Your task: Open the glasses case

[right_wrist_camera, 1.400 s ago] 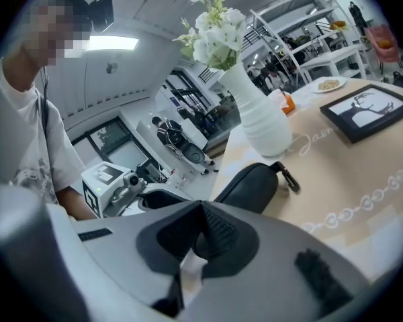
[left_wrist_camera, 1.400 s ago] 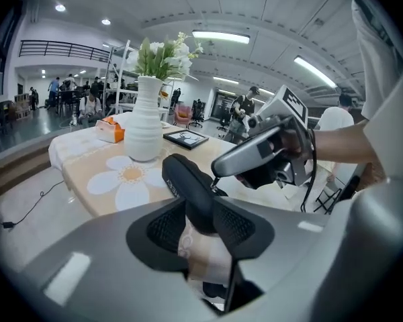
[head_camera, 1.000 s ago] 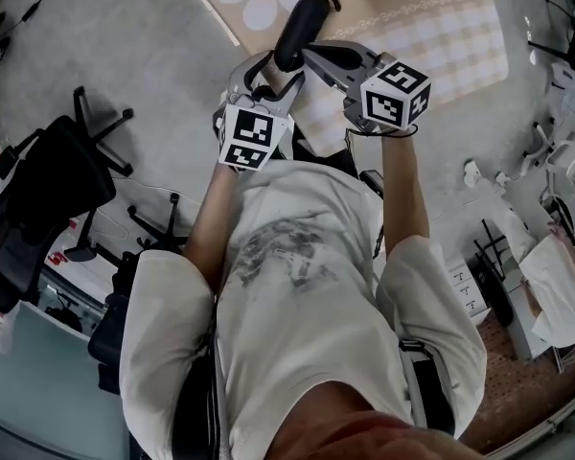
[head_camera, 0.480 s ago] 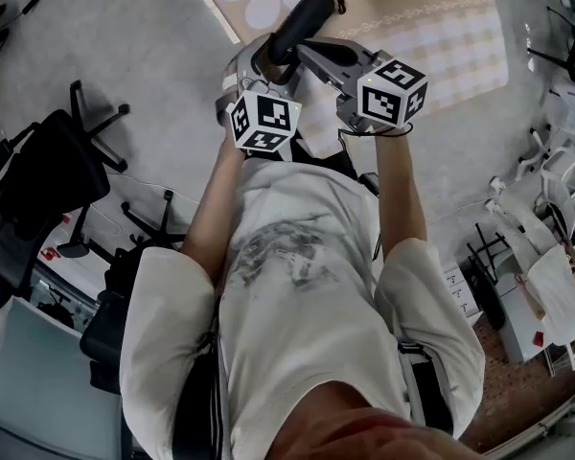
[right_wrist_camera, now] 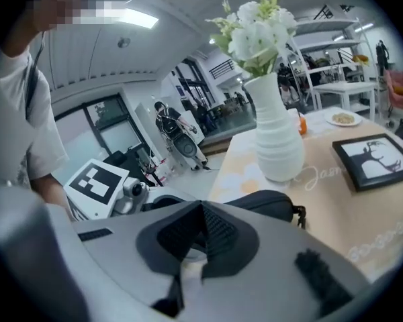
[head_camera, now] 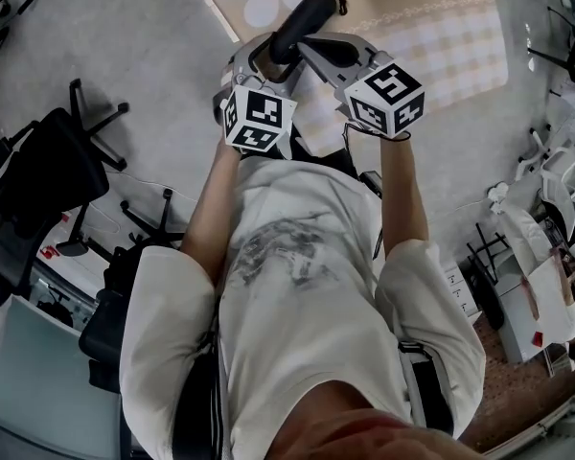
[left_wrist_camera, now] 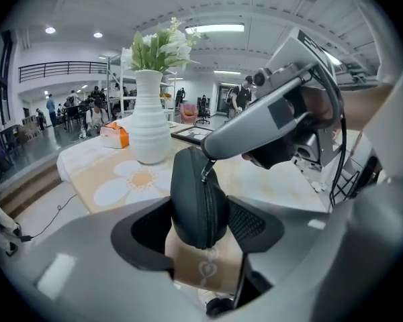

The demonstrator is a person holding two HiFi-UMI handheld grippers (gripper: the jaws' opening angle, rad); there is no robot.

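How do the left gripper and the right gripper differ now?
The left gripper clamps the glasses case between wide jaws; the right gripper is pinched shut on its zipper pull. The left gripper grips the case's end, the right gripper its zipped edge. Both hold the same case.

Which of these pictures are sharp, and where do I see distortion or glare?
Head view: flat, even light, lines bent toward the edges, glasses case fairly sharp. Left gripper view: fisheye circle with dark corners, zipper pull sharp, ceiling light glaring. Right gripper view: same round distortion, foreground soft, vase clearer.
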